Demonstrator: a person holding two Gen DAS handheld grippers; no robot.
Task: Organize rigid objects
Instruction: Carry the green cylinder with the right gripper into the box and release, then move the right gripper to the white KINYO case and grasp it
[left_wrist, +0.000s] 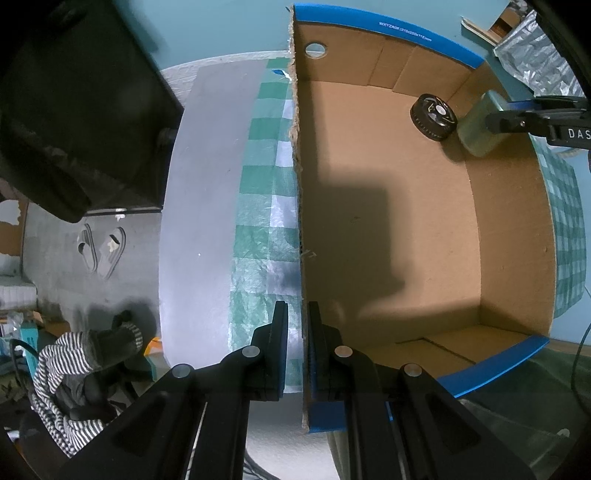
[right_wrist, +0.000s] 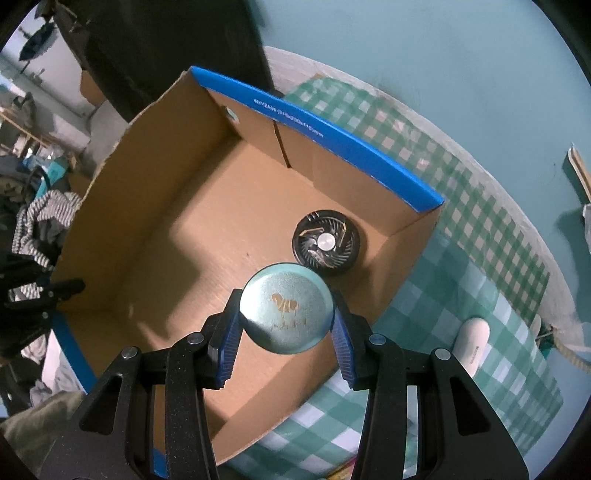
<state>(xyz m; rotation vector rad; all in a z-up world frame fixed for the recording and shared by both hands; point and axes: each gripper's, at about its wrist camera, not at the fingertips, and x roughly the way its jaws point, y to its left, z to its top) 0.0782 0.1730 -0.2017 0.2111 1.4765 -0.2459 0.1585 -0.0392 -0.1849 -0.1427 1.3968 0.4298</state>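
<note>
Between my right gripper's (right_wrist: 286, 325) blue pads sits a round teal tin (right_wrist: 285, 312), clamped at its sides and held over the box (right_wrist: 155, 206). Only the tin's flat face shows from my right wrist, with a gold mark I cannot read; its depth is hidden there. From my left wrist the same tin (left_wrist: 478, 127) shows side-on near the box's far right corner, part covered by the right gripper (left_wrist: 496, 122) reaching in from the frame edge.

Largest thing near me is the box (left_wrist: 406, 229), open-topped cardboard with blue rims. Its near end is cut off by my own fingers, and a dark shadow covers much of its floor. White print on the far rim is too small to make out.

My left gripper (left_wrist: 297, 343) points straight down, its jaws pinched together on the box's left wall, one finger outside and one inside.

Under the box lies a green checked cloth (right_wrist: 461, 295), mostly hidden by it.

A black fan (right_wrist: 325, 243) rests on the box floor by the far right corner, just beyond the tin.

Right of the box, on the cloth, lies a small white object (right_wrist: 472, 343) I cannot identify.
</note>
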